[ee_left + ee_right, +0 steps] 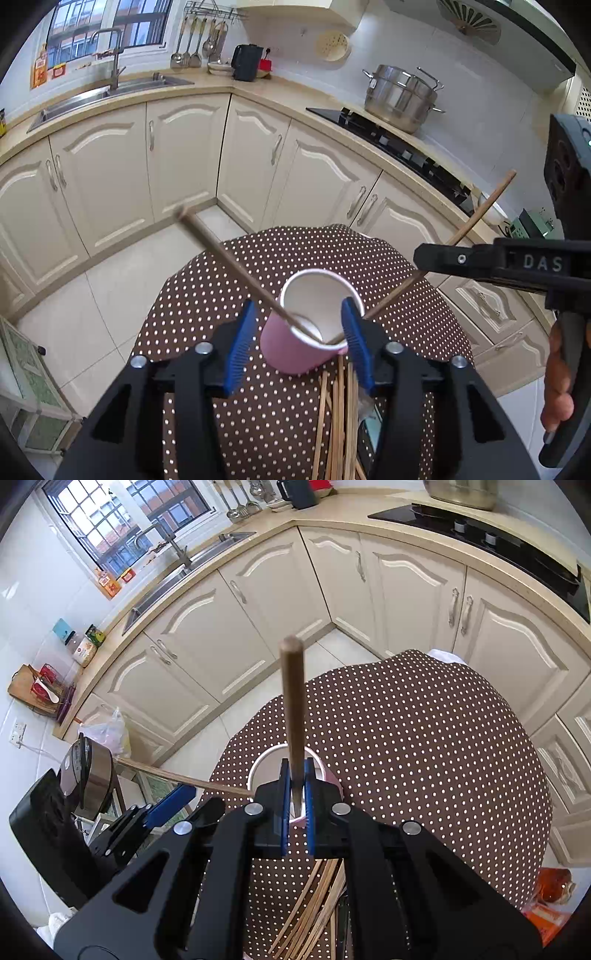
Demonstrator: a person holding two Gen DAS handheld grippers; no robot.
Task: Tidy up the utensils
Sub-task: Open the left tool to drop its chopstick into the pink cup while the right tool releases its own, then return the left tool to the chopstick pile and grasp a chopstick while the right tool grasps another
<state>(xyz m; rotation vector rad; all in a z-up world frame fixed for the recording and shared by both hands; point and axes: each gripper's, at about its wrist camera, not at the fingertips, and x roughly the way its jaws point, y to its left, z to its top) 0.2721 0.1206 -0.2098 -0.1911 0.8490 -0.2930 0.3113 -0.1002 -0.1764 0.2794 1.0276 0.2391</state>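
A pink paper cup with a white inside stands on the brown dotted tablecloth. One wooden chopstick leans out of it to the left, free of any pad. My left gripper is open, its blue pads on either side of the cup without touching it. My right gripper is shut on a second chopstick, whose lower tip sits inside the cup. From the left wrist view that right gripper reaches in from the right. Several loose chopsticks lie behind the cup.
Cream cabinets curve around the far side, with a sink and a steel pot on a black hob. A kettle stands left of the table, an orange bag right. A hand grips the right handle.
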